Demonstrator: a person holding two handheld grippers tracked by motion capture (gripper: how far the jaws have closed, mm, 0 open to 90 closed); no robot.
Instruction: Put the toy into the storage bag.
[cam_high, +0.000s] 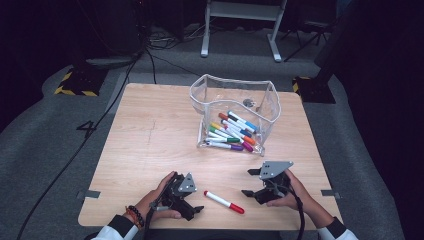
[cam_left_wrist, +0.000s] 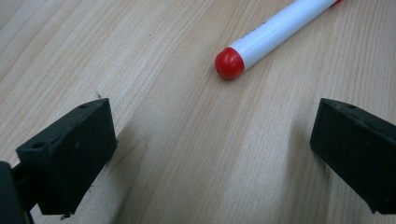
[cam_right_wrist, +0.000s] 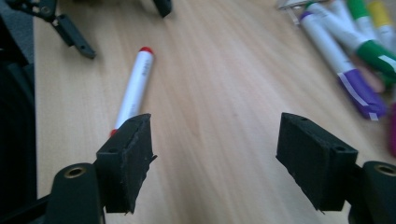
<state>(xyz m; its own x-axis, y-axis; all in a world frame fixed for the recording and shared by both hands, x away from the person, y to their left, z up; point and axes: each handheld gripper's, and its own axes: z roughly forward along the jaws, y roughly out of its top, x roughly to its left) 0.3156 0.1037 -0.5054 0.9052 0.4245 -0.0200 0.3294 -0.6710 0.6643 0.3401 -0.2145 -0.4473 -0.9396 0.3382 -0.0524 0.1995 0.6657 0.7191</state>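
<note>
Both tongs (cam_left_wrist: 212, 154) (cam_right_wrist: 224, 163) released; red marker (cam_right_wrist: 135, 84) rear hidden behind right jaw.

A large dark "4" (cam_high: 86, 128) is marked on the grey floor to the left of the table. The red marker (cam_left_wrist: 275, 32) lying near the table's front edge carries a line of small grey print along its white barrel, too blurred to read. Nothing else bears legible writing
</note>
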